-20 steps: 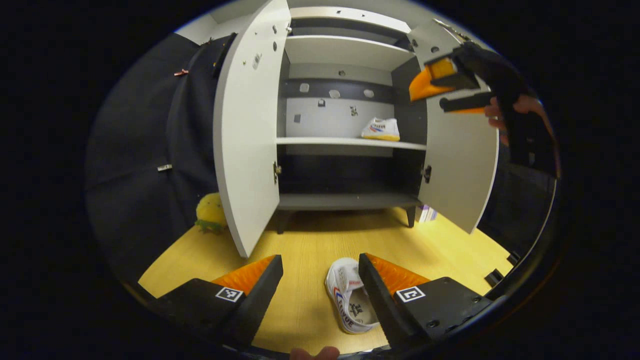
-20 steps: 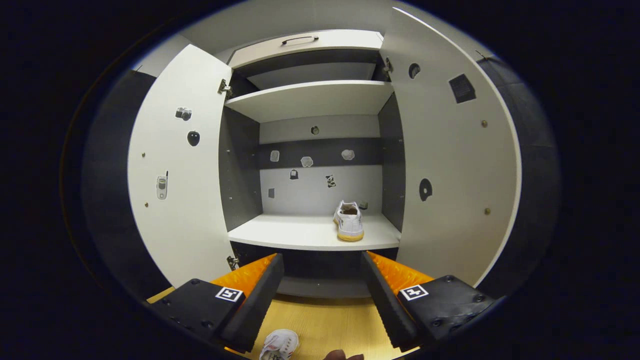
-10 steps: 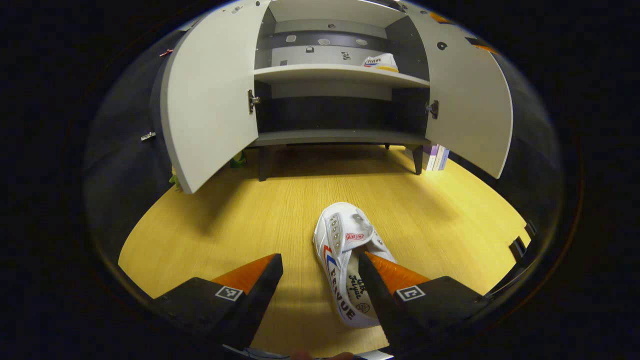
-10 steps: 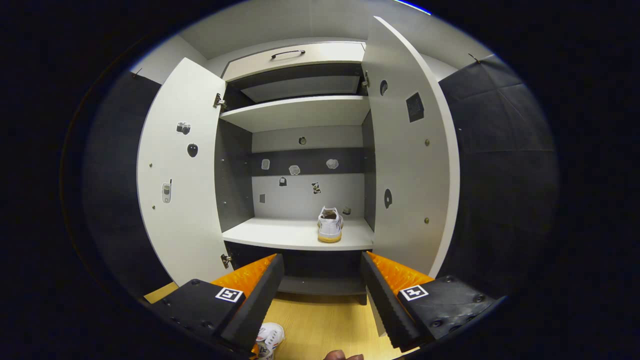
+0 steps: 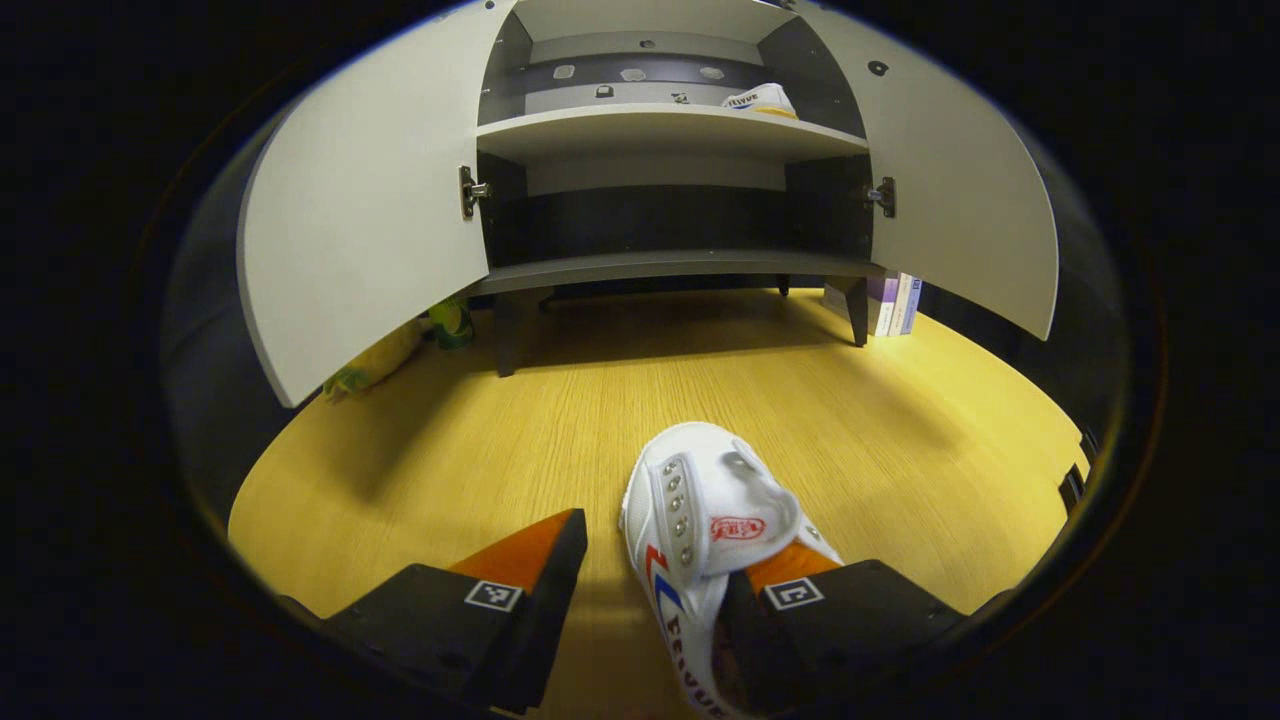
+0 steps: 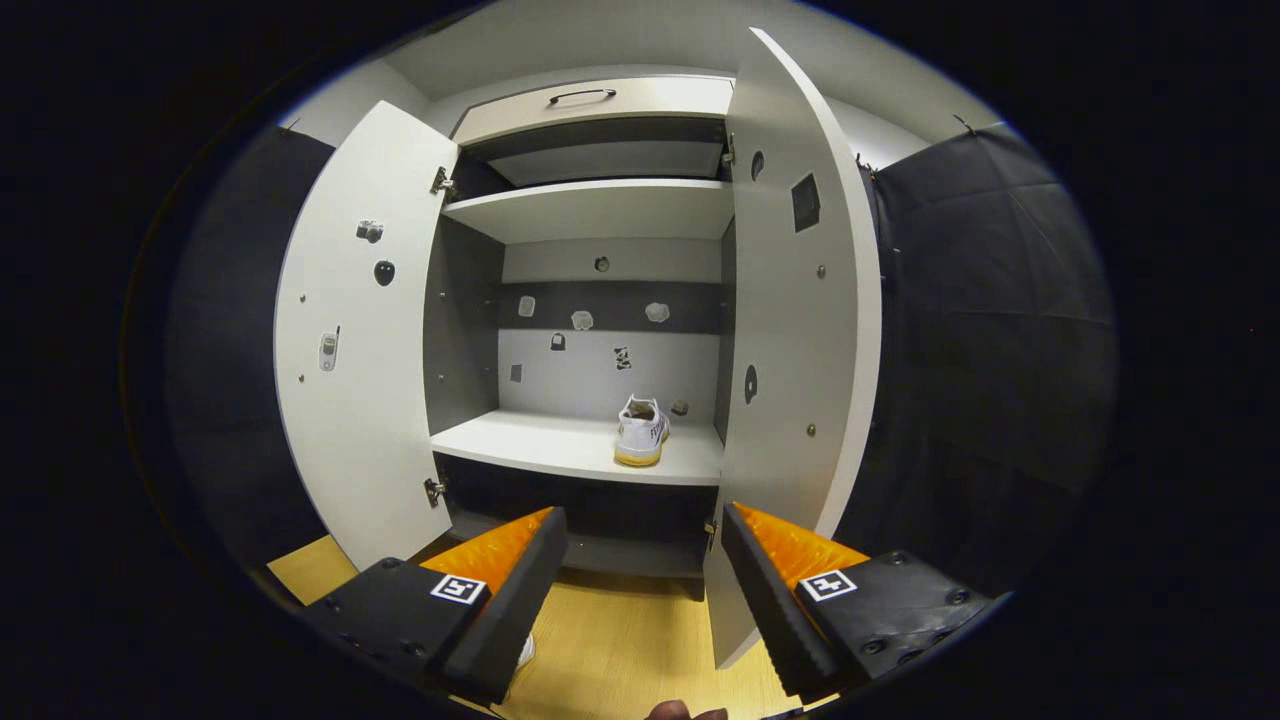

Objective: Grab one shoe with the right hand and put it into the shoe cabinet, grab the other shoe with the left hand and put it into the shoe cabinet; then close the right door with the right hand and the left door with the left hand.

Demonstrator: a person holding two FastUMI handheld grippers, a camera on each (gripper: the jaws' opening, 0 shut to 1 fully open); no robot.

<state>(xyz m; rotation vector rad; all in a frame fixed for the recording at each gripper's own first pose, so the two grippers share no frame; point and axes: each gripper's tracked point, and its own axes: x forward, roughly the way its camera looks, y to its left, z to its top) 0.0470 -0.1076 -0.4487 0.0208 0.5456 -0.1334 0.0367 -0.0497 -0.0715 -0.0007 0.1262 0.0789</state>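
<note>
A white shoe [image 5: 710,510] with red and blue stripes lies on the wooden floor [image 5: 450,460] in the left gripper view. My left gripper [image 5: 655,560] is open around the shoe's near side. One finger [image 5: 790,575] sits at the shoe's opening and the other finger [image 5: 535,555] is on the bare floor beside it. The second white shoe [image 6: 640,432] stands on the middle shelf [image 6: 560,450] of the shoe cabinet, at its right end, also seen as the shelf shoe [image 5: 762,100]. My right gripper [image 6: 640,545] hangs open and empty in front of the cabinet, facing the right door [image 6: 800,330]. Both doors stand open.
The left door [image 5: 360,230] and right door [image 5: 960,200] swing out over the floor. A few books [image 5: 893,303] lean by the cabinet's right leg. A yellow plush toy [image 5: 375,365] lies behind the left door. A drawer with a handle [image 6: 590,97] tops the cabinet.
My left gripper has dropped down and forward onto the floor shoe, so one finger now sits at its opening. My right gripper has drifted right, off the shelf, toward the right door's edge.
</note>
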